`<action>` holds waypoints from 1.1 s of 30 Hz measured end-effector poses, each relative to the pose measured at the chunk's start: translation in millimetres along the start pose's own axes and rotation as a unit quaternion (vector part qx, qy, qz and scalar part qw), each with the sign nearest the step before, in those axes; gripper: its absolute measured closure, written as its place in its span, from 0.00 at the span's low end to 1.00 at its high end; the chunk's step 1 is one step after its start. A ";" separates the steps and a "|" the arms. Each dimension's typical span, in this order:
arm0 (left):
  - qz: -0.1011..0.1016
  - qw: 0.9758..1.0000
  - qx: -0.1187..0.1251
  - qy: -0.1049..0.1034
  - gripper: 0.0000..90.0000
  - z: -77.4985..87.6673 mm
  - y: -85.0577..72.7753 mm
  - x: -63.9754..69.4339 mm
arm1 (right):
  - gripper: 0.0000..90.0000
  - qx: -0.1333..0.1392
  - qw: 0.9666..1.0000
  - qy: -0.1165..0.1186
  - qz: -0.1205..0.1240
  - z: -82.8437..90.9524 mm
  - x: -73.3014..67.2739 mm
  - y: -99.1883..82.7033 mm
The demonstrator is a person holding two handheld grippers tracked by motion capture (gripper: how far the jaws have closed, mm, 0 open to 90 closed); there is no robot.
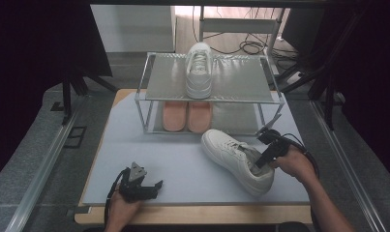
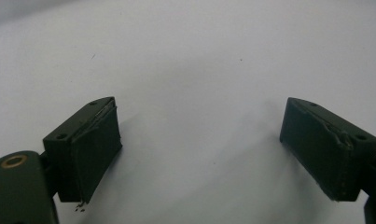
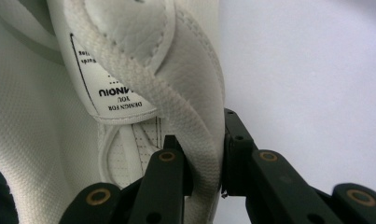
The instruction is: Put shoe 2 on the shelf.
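White leather gives the job away: one sneaker (image 1: 199, 70) already stands on the top shelf of the rack (image 1: 275, 99), toe toward the person, and its mate, the loose shoe (image 1: 236, 159), lies on the pale mat (image 1: 149, 159) in front of the rack's right half, toe pointing toward the rack. So I judge the work about half done, with the second shoe gripped but not yet carried up beside the first. The right gripper (image 3: 206, 179) has its jaws clamped on the shoe's collar wall, one jaw inside the opening and one outside; the high view places this grip at the side of the opening near the heel. The left gripper (image 2: 197, 144) rests near the mat's front edge, jaws wide apart with only bare mat between them. A pair of pink slippers (image 1: 187, 116) sits on the lower shelf. The top shelf hides the slippers' far ends. Whether the held shoe has left the mat I cannot tell, and the tongue label's print is upside down and only partly legible.
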State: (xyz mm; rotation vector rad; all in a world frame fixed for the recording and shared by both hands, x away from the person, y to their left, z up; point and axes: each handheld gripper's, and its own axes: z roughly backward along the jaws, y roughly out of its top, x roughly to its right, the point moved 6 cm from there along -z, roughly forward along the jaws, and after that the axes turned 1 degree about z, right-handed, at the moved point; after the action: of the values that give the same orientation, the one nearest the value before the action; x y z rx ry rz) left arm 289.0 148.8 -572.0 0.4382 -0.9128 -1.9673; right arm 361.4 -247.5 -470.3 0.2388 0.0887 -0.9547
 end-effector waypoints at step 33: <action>-0.002 1.000 -0.002 -0.001 0.13 -0.3 0.7 -0.5 | 0.89 0.067 0.997 0.013 -0.037 139.9 -12.1 9.2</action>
State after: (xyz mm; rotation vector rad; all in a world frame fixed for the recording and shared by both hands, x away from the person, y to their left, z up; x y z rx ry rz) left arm 289.8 148.9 -571.7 0.4342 -0.9094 -1.9731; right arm 357.7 -266.5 -330.9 0.3738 0.0572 -1.0319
